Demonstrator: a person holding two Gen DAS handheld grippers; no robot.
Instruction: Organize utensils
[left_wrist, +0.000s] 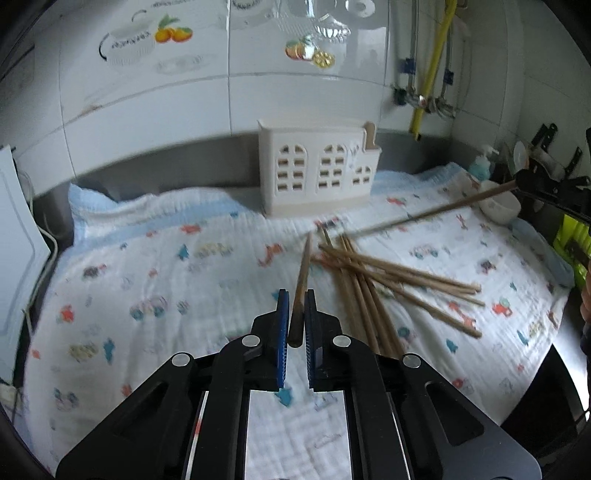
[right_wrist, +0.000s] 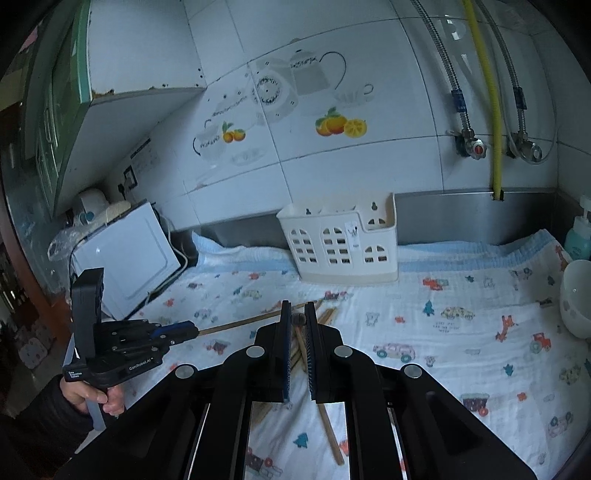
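Left tongs: clenched on one brown wooden chopstick, gripped near its thick end, tip pointing toward the cream plastic utensil holder with arched cut-outs. Right tongs: closed on a second wooden chopstick, held at its very end, shaft angling down toward the loose pile of wooden chopsticks.

Risk: the end-grip on the right gives little purchase; the stick may pivot or slip when tilted upright. Its lowered tip may also snag the pile.

Pile lies on the cartoon-printed white cloth over the tabletop, beside the left tongs; holder stands beyond, against the wall.
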